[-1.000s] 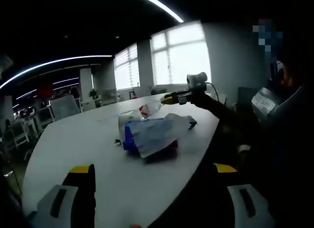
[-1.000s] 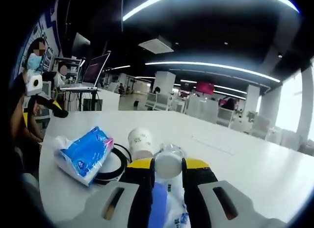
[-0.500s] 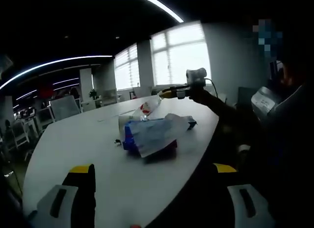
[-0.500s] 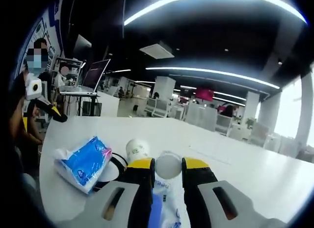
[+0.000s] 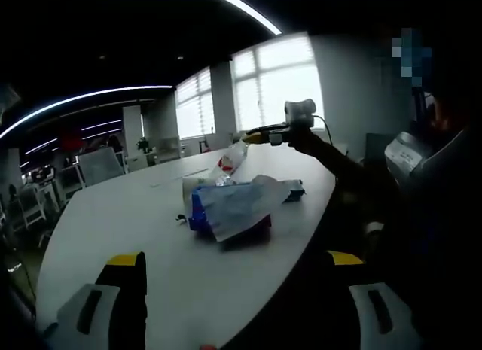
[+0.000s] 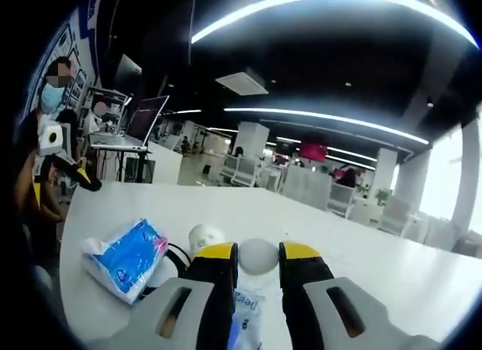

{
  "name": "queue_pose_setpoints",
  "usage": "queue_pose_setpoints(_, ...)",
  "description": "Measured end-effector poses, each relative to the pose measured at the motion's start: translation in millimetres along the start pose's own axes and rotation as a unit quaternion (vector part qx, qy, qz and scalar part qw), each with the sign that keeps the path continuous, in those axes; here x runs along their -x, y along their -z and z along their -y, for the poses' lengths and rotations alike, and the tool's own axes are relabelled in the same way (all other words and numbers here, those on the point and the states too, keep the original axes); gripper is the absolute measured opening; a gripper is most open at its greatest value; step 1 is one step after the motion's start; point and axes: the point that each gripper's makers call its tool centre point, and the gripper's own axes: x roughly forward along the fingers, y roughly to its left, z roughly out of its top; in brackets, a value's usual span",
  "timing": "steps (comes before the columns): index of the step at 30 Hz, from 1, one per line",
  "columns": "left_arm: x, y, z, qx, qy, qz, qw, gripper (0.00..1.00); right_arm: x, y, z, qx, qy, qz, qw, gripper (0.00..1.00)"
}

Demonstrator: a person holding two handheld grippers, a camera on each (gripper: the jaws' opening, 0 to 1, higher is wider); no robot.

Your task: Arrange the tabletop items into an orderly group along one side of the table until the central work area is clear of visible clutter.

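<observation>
Left hand-held gripper [image 5: 233, 290] held low and level, jaws spread wide apart, yellow-tipped fingers [image 5: 128, 261] standing at either side of the left gripper view with nothing between them. Right hand-held gripper [image 6: 257, 254] raised, jaws drawn close together, yellow pads [image 6: 216, 251] pressing both sides of a plastic bottle [image 6: 248, 290] by its neck. Seen from the left gripper view, right hand-held gripper [image 5: 256, 135] stretched out at the end of a dark-sleeved arm [image 5: 339, 165], bottle hanging tilted from its tips.

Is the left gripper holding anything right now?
No, the left gripper stands wide open over the white table, with nothing between its jaws.
</observation>
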Motion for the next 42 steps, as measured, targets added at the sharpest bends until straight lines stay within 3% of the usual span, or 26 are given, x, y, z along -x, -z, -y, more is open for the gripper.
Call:
queue_pose_setpoints(11, -3.7, -0.1, 3.4, 0.000, 0.003, 0.000, 1.0000, 0.97, -0.2, -11.3, 8.9, 0.013, 0.004, 0.005, 0.9999, 0.19)
queue_pose_setpoints(20, -2.3, -0.3, 4.3, 0.000, 0.003, 0.001, 1.0000, 0.96, -12.3, -16.8, 10.2, 0.030, -0.007, -0.007, 0.9995, 0.19)
queue_pose_setpoints(42, 2.0, 3.0, 4.1, 0.004, -0.001, 0.002, 1.0000, 0.96, -47.8, -26.4, 17.4, 0.022, -0.024, -0.019, 0.9993, 0.19)
